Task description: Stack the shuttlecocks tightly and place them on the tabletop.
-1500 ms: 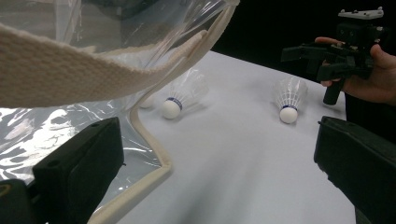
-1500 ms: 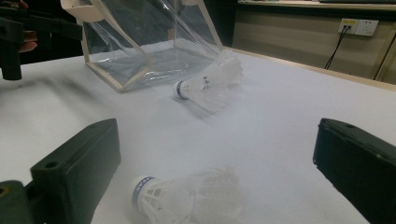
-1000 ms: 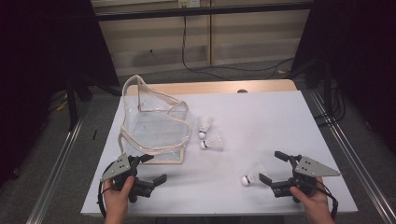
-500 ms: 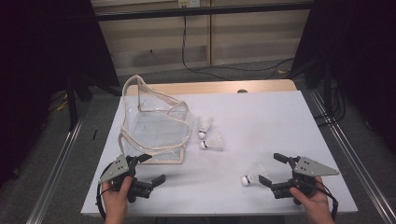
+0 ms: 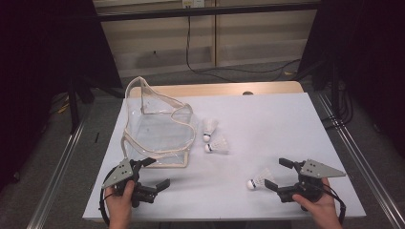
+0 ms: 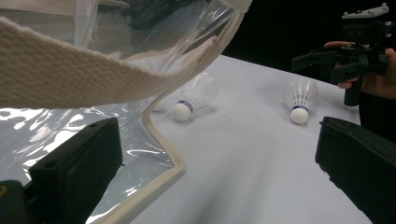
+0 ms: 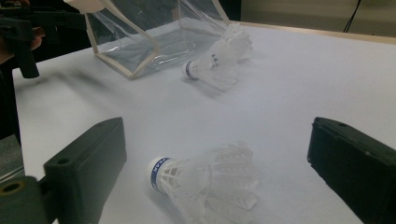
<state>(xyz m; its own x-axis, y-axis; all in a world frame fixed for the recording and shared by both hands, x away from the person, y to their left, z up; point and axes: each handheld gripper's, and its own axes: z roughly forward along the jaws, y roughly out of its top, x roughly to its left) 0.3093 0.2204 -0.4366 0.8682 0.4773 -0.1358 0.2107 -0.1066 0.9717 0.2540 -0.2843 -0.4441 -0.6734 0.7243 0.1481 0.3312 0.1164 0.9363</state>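
Big white table (image 5: 286, 124) first, then the clear bag (image 5: 157, 129) with cream webbing trim slumped on its left side. Left tongs (image 5: 155, 172) sit wide apart just off the bag's near corner, holding nothing. Right tongs (image 5: 279, 174) are spread too — the nearest shuttlecock (image 5: 258, 180) lies on its side right between the jaws, cork end pointing left. Two more shuttlecocks (image 5: 214, 138) lie beside the bag. I'd pinch the cork base, not the skirt — it looks flimsy and probably crushes.
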